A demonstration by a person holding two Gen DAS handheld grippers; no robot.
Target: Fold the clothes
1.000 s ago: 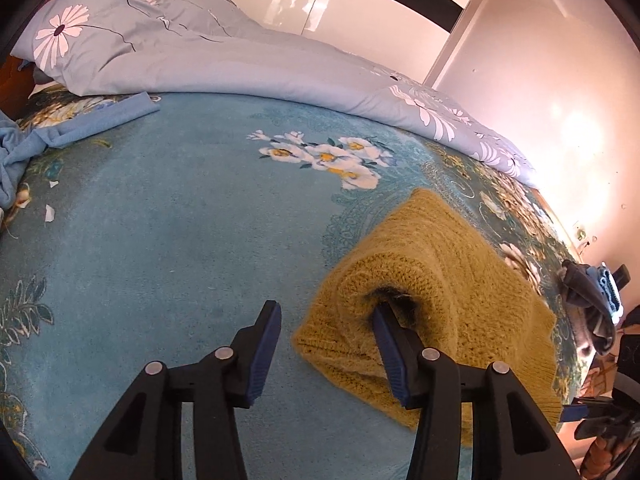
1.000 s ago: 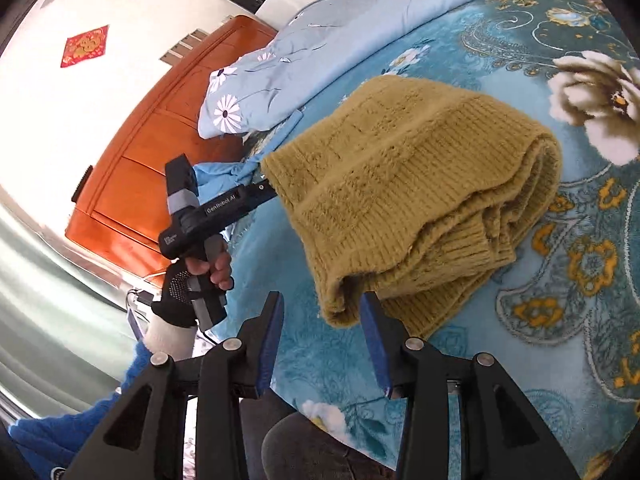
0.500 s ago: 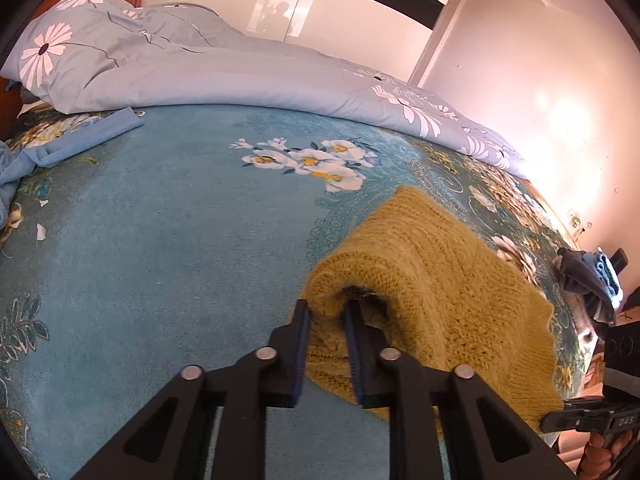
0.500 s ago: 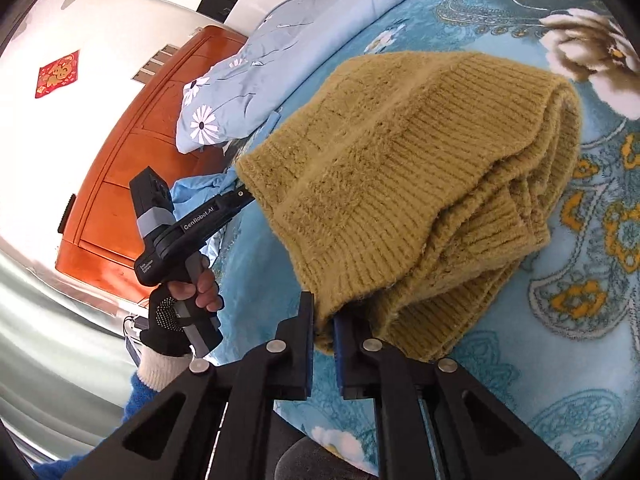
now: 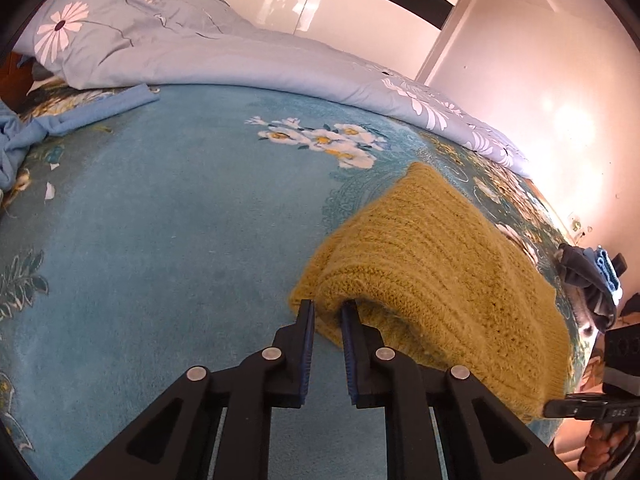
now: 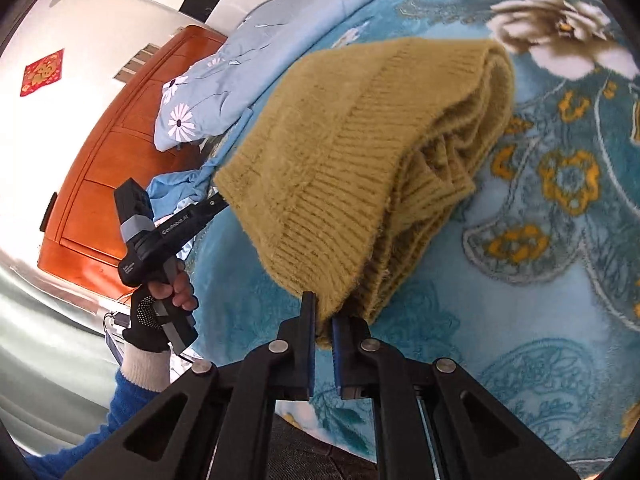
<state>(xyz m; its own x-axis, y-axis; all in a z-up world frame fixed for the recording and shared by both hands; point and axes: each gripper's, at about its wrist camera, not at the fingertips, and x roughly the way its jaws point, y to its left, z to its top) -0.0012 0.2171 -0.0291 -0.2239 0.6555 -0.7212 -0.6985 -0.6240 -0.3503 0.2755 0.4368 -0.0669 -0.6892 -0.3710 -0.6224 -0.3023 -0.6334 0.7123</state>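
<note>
A second ago both tongs were spread wide. Now the left tongs [image 5: 327,312] and right tongs [image 6: 323,316] each pinch a near corner of the folded yellow sweater [image 5: 432,264] (it's on the bed [image 5: 160,240]), ready to lift it.

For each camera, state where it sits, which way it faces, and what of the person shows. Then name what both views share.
Left wrist: on the left gripper, facing across the bed toward the duvet; a hand shows at the lower right.
Right wrist: on the right gripper, facing the headboard; the gloved hand shows.
Shared: the mustard sweater, pinched by both.
</note>
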